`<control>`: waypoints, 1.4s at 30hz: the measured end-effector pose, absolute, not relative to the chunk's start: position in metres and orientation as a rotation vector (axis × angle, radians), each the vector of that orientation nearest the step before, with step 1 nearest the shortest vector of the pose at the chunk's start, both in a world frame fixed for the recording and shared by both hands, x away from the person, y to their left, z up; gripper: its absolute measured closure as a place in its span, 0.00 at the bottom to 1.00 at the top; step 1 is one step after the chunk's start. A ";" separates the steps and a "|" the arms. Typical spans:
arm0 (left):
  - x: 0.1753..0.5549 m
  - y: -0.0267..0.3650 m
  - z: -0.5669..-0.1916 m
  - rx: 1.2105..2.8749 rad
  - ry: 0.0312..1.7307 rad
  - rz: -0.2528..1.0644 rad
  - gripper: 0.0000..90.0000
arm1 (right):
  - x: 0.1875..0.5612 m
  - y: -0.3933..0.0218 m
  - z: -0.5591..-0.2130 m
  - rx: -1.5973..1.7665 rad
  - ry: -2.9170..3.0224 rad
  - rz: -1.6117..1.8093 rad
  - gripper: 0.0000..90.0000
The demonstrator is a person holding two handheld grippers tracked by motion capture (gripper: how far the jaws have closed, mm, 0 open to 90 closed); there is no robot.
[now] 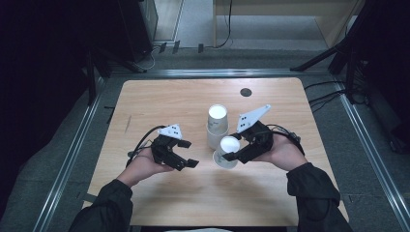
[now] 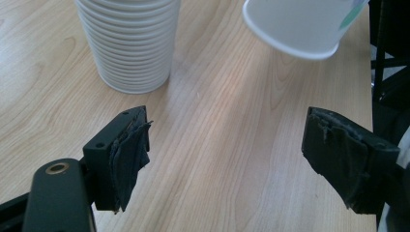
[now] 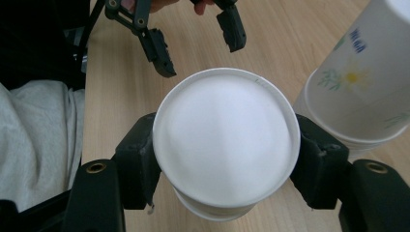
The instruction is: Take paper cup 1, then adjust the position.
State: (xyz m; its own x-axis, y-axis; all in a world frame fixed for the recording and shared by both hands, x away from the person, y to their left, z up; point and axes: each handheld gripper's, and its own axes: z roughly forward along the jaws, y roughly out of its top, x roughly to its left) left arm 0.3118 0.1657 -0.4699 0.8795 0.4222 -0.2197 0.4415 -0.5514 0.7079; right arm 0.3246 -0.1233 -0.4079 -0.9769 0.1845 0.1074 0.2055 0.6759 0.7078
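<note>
Right now my right gripper (image 1: 231,155) sits just right of the middle of the high view, and its fingers (image 3: 138,164) are clamped on a single white paper cup (image 3: 225,137). From the right gripper view, the cup is bottom-up: its flat white base faces the camera at the centre of the frame, with one black finger pressing each side of the wall. In the high view the cup is tilted, and I think its rim hangs just above the counter (image 1: 159,99), though I can't tell for certain from this angle.

Just above it in the high view stands a stack of paper cups (image 1: 217,124), upside down on the wood; in the left gripper view it is at the upper left, resting on its rims.

My left gripper (image 1: 189,153) is at lower left of centre in the high view, near the held cup but apart from it. Its fingers (image 2: 126,157) stand wide apart with bare wood between them, gripping nothing. The held cup's rim shows at the upper right of the left gripper view.
</note>
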 end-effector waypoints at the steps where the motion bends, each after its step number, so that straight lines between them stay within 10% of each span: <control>1: 0.311 0.165 -0.470 2.222 0.620 -0.030 0.19 | 0.324 -0.122 -0.411 -0.331 -2.847 -1.212 0.39; 42: 0.297 0.119 -0.481 2.167 0.434 -0.051 0.26 | 0.324 -0.103 -0.436 -0.381 -2.631 -1.356 0.39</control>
